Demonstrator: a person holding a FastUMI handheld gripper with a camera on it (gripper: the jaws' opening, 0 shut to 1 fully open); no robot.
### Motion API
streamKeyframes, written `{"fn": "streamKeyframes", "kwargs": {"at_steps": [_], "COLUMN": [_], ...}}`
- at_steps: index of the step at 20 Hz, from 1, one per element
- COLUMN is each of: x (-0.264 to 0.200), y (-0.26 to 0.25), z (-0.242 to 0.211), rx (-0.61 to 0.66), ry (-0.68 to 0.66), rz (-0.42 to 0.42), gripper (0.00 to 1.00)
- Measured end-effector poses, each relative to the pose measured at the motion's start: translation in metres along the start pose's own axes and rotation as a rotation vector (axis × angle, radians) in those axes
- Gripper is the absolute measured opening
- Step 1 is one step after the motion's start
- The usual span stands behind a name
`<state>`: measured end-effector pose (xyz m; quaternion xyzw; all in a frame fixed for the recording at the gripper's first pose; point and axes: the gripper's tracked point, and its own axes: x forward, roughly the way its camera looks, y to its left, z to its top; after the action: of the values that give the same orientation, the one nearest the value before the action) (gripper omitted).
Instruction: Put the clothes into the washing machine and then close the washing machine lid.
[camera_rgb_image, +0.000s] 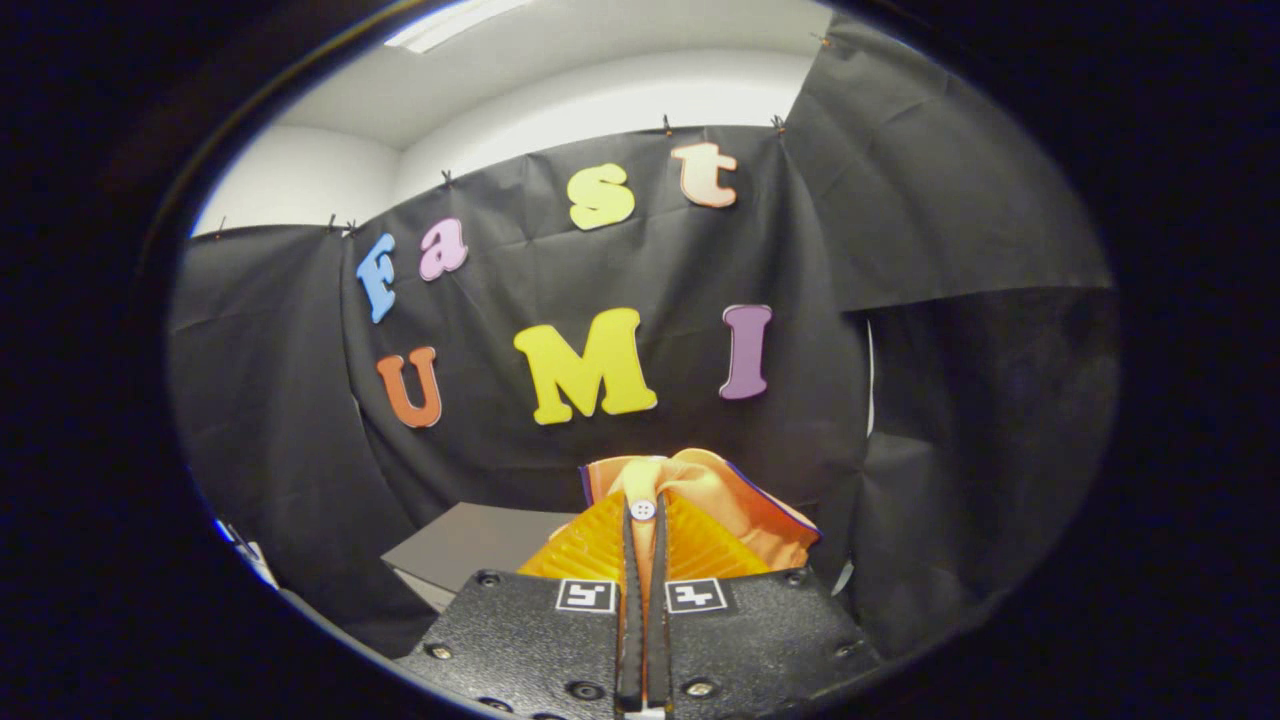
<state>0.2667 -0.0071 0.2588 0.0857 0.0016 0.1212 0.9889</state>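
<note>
Orange garment (700, 500) with a white button (643, 510) pinched in the gripper (645, 540), grey box (470, 550) beyond

Smooth orange cloth garment (700, 490) with a glossy button (643, 510).

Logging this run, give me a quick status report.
Gripper shut on orange garment, button at fingertips. Garment held up before booth wall. Grey surface beyond, left.
</note>
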Motion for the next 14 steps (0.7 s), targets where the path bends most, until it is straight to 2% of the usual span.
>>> {"fn": "streamKeyframes", "kwargs": {"at_steps": [7,14], "x": [0.102,0.178], "y": [-0.046,-0.09], "z": [-0.084,-0.168], "rx": [-0.003,0.014], "ry": [0.214,0.422], "rz": [0.014,-0.042], "gripper": [0.05,0.05]}}
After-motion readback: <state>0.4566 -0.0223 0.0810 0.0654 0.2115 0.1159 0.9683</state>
